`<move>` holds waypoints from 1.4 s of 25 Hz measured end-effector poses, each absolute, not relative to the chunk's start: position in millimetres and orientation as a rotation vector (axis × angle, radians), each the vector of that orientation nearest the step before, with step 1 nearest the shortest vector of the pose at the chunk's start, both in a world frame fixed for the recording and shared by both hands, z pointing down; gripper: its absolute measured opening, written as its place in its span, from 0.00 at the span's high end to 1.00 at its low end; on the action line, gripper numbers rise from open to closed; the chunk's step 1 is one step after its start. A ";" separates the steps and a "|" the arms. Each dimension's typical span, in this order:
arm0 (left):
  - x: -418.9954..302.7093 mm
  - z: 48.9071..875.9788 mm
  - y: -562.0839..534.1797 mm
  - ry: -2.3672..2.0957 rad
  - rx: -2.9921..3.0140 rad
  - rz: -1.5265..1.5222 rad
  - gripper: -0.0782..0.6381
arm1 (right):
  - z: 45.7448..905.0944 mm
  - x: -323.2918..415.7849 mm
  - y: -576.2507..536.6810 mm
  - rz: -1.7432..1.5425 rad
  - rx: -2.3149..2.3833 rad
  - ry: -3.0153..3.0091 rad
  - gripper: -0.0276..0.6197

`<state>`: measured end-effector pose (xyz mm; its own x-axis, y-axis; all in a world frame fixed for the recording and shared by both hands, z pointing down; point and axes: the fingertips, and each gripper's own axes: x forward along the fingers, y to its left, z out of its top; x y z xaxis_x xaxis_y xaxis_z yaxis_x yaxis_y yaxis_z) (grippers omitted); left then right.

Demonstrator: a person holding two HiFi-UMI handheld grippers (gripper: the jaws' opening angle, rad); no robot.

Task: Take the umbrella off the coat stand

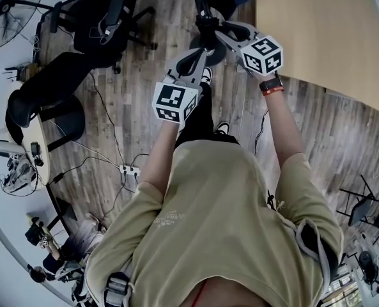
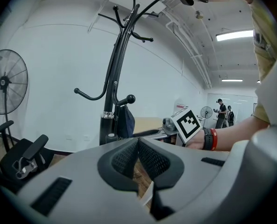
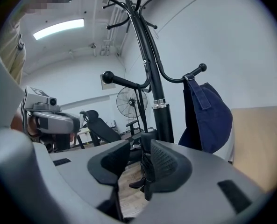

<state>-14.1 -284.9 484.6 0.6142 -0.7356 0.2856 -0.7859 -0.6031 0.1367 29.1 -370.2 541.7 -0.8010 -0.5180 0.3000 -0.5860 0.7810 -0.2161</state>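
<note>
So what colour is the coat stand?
Black; the coat stand shows best in the right gripper view.

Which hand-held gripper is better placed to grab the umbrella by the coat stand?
Probably the right hand-held gripper: the dark folded umbrella sits between its open jaws beside the coat stand. The left hand-held gripper is shut, empty and farther back.

Open office or lab workspace. Evidence: grey wood-plank floor (image 1: pixel 152 69), black swivel office chairs (image 1: pixel 106 21), black pedestal fan (image 1: pixel 10 6), white power strip (image 1: pixel 130 169) trailing cables, pale wooden worktop (image 1: pixel 317 31), black metal coat stand (image 2: pixel 114 83), plain white walls (image 2: pixel 59 78), fluorescent ceiling strip lights (image 2: pixel 235 34).
</note>
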 end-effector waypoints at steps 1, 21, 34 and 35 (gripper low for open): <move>-12.2 485.0 -286.7 -1.237 2.597 0.294 0.86 | 542.7 29.5 -372.9 0.436 0.861 -2.752 0.72; -9.9 490.0 -308.6 -1.174 2.627 0.339 0.86 | 548.1 13.6 -407.7 0.518 0.675 -2.913 0.56; -19.2 495.2 -313.0 -1.175 2.631 0.389 0.86 | 560.2 -4.8 -429.4 0.499 0.652 -2.907 0.54; -19.6 496.0 -313.3 -1.176 2.631 0.399 0.86 | 560.5 -6.3 -430.5 0.501 0.655 -2.907 0.54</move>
<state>-19.6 -313.3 496.0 0.6407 -0.6895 0.3377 -0.7527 -0.6508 0.0991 -6.3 -430.5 560.5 -0.8991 -0.3958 0.1867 -0.4355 0.8514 -0.2922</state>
